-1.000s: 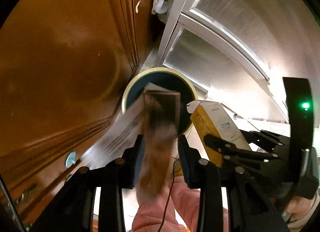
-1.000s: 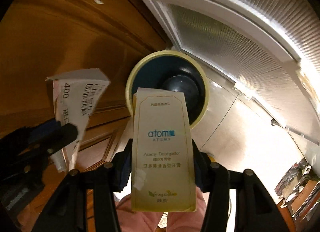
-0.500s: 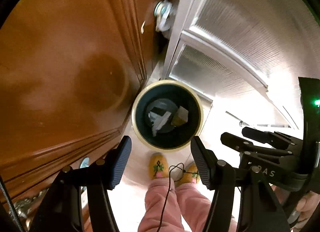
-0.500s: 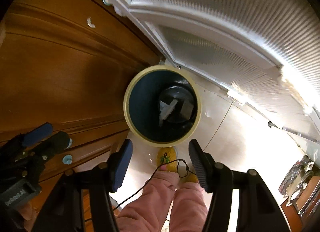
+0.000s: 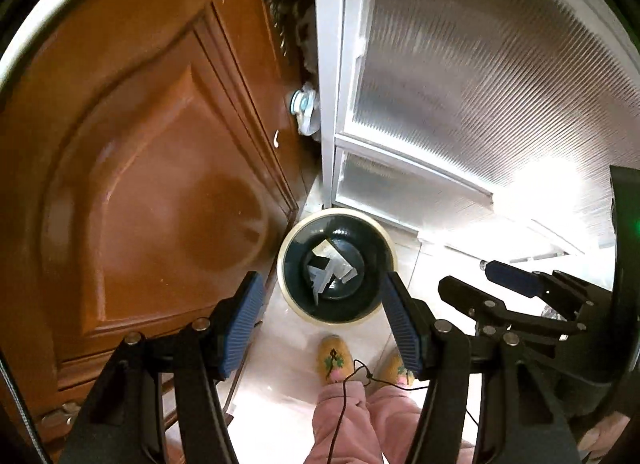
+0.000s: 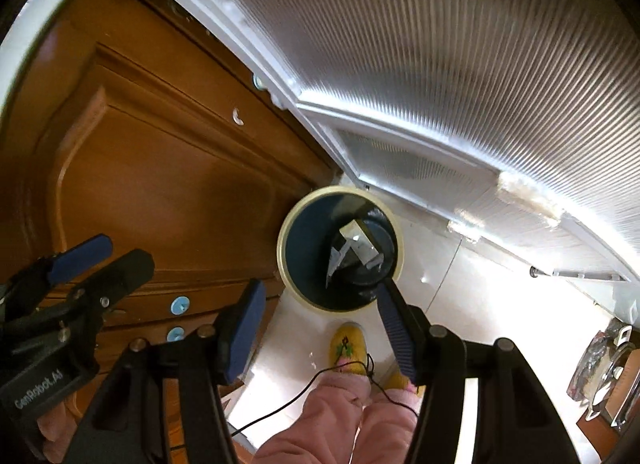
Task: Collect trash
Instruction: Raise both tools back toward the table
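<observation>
Looking straight down into the trash bin [image 5: 282, 264], set on the floor in the corner between the wooden door [image 5: 140, 184] and the frosted panel [image 5: 480, 84]. Holding the left gripper [image 5: 320, 288] well above the rim, jaws released and gripping nothing. Holding the right gripper [image 6: 319, 290] likewise, jaws released, with nothing between the pads.

Having just let go: a second ago clenching a printed paper carton in the left jaws and a toothpaste box in the right, both poised over the bin's mouth. Now finding the trash pieces [image 5: 330, 264] lying pale and crossed at the bottom of the bin, also visible from the right wrist [image 6: 352, 248]. Lifting both grippers up and away since the drop, and seeing the bin smaller and farther below than half a second ago.

Standing close by, with yellow slippers [image 5: 334, 356] and pink trouser legs [image 5: 348, 416] just beside the bin's near side and a thin black cable [image 5: 360, 370] dangling in front of them.

Judging this drop done: both items binned, nothing caught on the rim or spilled onto the floor nearby. Probably moving on to look for more trash elsewhere, with none showing around the bin.
</observation>
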Demonstrator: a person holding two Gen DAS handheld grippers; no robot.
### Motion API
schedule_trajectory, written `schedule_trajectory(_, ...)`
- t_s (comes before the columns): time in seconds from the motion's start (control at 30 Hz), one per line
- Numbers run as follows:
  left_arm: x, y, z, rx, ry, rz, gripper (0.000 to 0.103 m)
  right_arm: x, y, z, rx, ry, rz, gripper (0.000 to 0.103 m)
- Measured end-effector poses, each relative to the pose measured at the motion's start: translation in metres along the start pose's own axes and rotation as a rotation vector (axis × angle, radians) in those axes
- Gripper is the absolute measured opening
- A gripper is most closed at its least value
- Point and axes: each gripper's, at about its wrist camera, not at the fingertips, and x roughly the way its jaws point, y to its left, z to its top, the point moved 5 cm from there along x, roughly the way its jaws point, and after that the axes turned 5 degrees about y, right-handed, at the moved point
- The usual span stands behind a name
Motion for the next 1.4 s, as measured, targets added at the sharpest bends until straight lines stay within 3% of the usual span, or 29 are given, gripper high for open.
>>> schedule_trajectory(0.17, -0.025, -0.012, -0.002, 0.021, 0.005, 0.000, 0.060, -0.027, 0.005, -0.001, -0.023, -0.032, -0.009, 0.059)
schedule_trajectory(0.6, -0.134, -0.034, -0.011, 0.050, -0.113, 0.001, 0.059, -0.122, 0.025, -0.007, -0.072, -0.128, 0.001, 0.059)
schedule_trajectory(0.87, -0.229, -0.047, -0.007, 0.087, -0.257, 0.031, 0.059, -0.210, 0.046, -0.007, -0.182, -0.242, 0.016, 0.059)
schedule_trajectory(1.13, -0.309, -0.045, -0.001, 0.049, -0.377, 0.048, 0.060, -0.295, 0.064, -0.007, -0.267, -0.357, 0.081, 0.059)
schedule_trajectory(1.4, -0.338, -0.029, 0.002, -0.014, -0.405, 0.031, 0.064, -0.326, 0.072, -0.001, -0.324, -0.415, 0.092, 0.059)
